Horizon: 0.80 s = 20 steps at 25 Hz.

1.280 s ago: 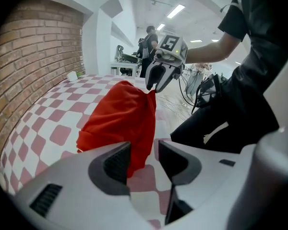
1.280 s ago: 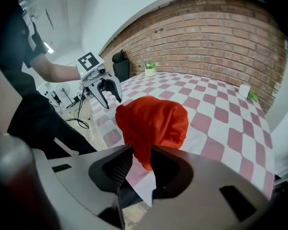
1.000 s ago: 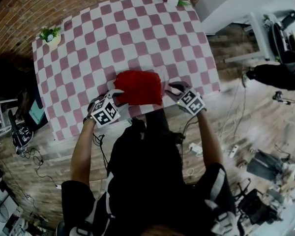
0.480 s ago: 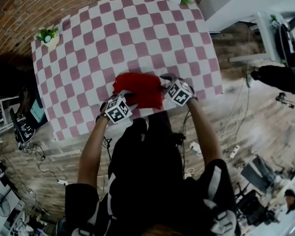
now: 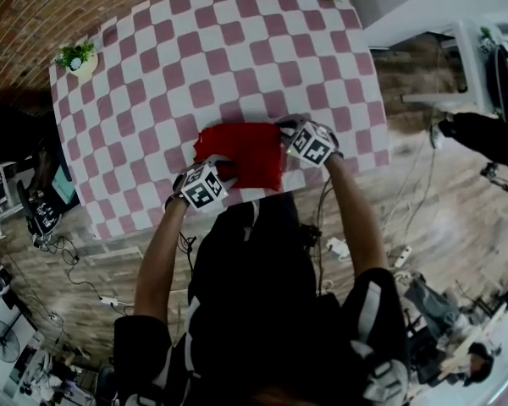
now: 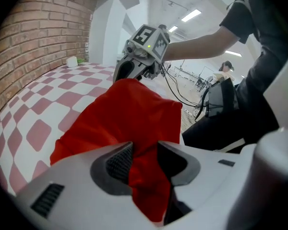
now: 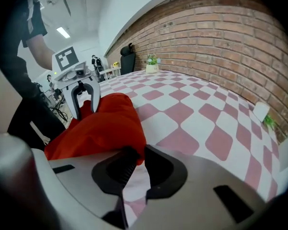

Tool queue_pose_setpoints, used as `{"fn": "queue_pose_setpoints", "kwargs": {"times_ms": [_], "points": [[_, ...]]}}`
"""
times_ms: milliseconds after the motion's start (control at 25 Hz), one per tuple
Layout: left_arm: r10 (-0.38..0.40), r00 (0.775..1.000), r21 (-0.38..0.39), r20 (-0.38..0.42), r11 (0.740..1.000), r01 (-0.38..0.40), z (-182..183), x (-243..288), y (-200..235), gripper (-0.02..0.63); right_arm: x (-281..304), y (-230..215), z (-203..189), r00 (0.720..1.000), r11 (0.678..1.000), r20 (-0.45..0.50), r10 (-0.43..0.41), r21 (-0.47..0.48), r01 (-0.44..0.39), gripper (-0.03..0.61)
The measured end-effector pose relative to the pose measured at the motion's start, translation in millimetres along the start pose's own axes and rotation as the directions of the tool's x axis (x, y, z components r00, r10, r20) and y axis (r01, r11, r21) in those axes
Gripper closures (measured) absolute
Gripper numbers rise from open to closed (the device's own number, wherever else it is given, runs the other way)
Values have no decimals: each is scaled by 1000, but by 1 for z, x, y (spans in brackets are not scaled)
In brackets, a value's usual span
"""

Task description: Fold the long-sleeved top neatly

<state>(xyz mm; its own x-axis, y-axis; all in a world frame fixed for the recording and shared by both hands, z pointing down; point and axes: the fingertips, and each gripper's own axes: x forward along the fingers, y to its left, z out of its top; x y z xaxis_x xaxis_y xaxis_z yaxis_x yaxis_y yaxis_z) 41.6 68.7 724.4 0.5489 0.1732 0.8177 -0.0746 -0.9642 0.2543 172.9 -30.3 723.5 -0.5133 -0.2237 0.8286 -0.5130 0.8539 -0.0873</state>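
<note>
Red top (image 5: 240, 153) is lying folded on the checkered table (image 5: 152, 74), near the edge closest to the person. Left claw (image 6: 144, 152) has just been closing and is squeezing a bunch of the red cloth. Right claw (image 7: 137, 153) has just been closing too and is now narrow, pinching the top's other edge at its tips.

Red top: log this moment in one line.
red top: folded, at near edge of checked table | left gripper: jaws just closing, pinching a fold | right gripper: jaws just closing, pinching its edge
</note>
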Motion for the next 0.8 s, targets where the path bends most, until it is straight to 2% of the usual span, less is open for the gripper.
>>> {"fn": "queue_pose_setpoints", "kwargs": {"times_ms": [160, 320, 440, 560, 680, 800], "points": [[-9, 1000, -7, -15, 1000, 9, 1, 7, 0, 459, 14, -18, -10, 999, 993, 20, 49, 105, -51, 526], [-25, 1000, -18, -14, 1000, 25, 2, 9, -3, 453, 12, -18, -11, 997, 987, 25, 75, 140, -78, 525], [-44, 999, -41, 18, 998, 45, 5, 1, -6, 436, 3, -16, -12, 998, 989, -35, 54, 141, -49, 506], [-38, 996, -57, 76, 997, 42, 12, -14, -10, 436, -23, -21, -11, 997, 988, -73, -14, 153, 25, 506], [18, 993, -58, 120, 998, -11, 21, -35, -5, 436, -51, -20, 3, 997, 973, -30, -65, 222, 70, 506], [140, 983, -90, 121, 987, -129, 22, -50, 19, 437, -62, 2, 27, 998, 967, 6, -60, 248, 57, 506]]}}
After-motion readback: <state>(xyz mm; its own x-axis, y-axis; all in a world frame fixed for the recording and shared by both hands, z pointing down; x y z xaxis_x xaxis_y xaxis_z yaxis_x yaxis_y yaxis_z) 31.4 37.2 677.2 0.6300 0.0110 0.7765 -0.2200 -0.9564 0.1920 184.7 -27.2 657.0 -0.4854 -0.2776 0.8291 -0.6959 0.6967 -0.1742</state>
